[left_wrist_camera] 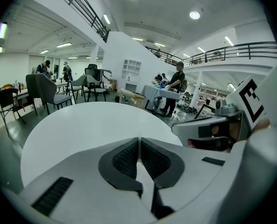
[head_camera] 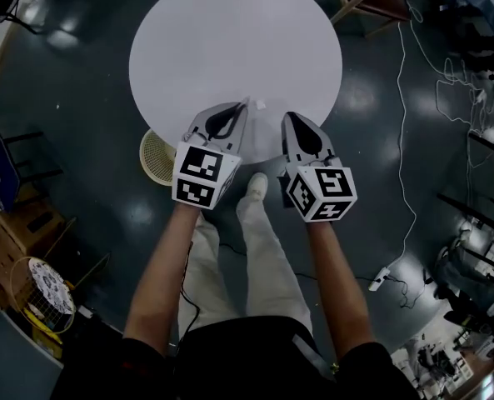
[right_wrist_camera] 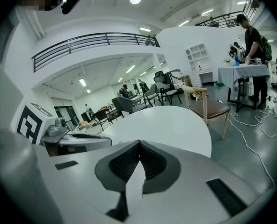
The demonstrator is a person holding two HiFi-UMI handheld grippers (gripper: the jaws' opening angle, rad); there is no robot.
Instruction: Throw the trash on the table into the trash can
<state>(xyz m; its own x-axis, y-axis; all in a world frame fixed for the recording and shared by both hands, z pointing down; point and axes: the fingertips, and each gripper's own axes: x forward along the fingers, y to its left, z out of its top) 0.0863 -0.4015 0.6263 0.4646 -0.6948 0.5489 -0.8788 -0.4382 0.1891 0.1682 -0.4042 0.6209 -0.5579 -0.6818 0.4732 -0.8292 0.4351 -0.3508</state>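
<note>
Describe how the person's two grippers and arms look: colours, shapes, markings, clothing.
The left gripper and the right gripper both have pale grey wedge-shaped shells with dark ribbed pads. Each carries a white cube with black square markers. The forearms are bare, no sleeves; light trousers show below.

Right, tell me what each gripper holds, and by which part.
Nothing is held. The left gripper and the right gripper are both shut, jaws closed together with nothing between them.

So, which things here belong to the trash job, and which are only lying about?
Job: round white table; small white scrap on it; beige woven trash basket; left gripper and right gripper, both shut.
Lying about: wooden chair; white floor cables.
</note>
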